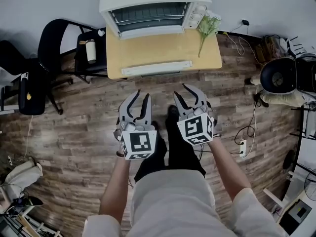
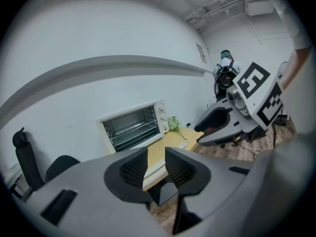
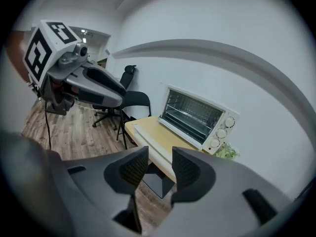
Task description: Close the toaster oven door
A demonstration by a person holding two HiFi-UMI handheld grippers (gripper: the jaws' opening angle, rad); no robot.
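Note:
The white toaster oven [image 1: 153, 6] stands at the back of a small wooden table [image 1: 212, 53], its front open and the wire racks showing. Its door lies folded down flat, with the white handle bar [image 1: 157, 68] near the table's front edge. Both grippers hover over the floor in front of the table, apart from the oven. My left gripper [image 1: 142, 100] is open and empty, and so is my right gripper [image 1: 185, 95]. In the left gripper view the oven [image 2: 133, 125] shows beyond the open jaws [image 2: 157, 164]. The right gripper view shows the oven [image 3: 195, 117] past its own parted jaws [image 3: 160, 169].
A green sprig [image 1: 207, 26] lies beside the oven's knobs. Black office chairs [image 1: 49, 48] stand left of the table, one with a roll [image 1: 91, 51] on it. A black stool [image 1: 279, 75], cables and a power strip [image 1: 242, 147] are at the right.

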